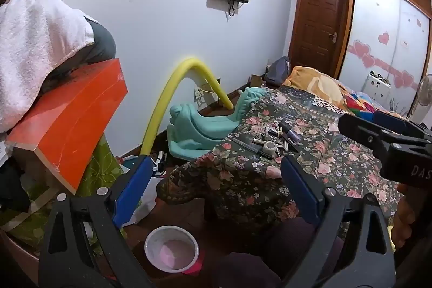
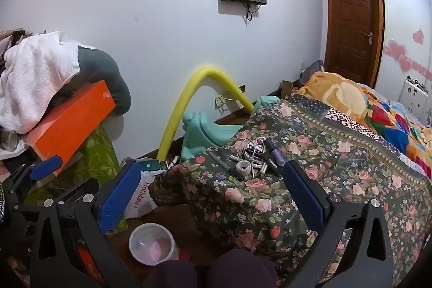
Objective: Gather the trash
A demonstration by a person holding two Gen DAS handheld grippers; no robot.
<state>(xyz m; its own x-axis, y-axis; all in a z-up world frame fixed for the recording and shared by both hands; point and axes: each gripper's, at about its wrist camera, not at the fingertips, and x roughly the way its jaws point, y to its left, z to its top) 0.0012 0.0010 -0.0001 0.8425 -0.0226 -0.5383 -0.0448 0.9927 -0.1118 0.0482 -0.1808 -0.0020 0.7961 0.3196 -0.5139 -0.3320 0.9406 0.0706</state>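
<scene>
While both the left gripper (image 1: 214, 180) and right gripper (image 2: 212, 184) hang spread wide and empty, the heap of small trash (image 2: 252, 157) sits on the floral bedspread (image 2: 337, 166) at twelve o'clock between the fingers. Its tangled pieces are too small to identify, and the cup (image 1: 171, 248) at six o'clock is partly cut off by a finger.

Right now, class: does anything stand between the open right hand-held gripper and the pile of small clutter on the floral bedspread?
Nothing visible does. The right hand-held gripper is open, and only bare floral bedspread lies between it and the clutter pile.
</scene>
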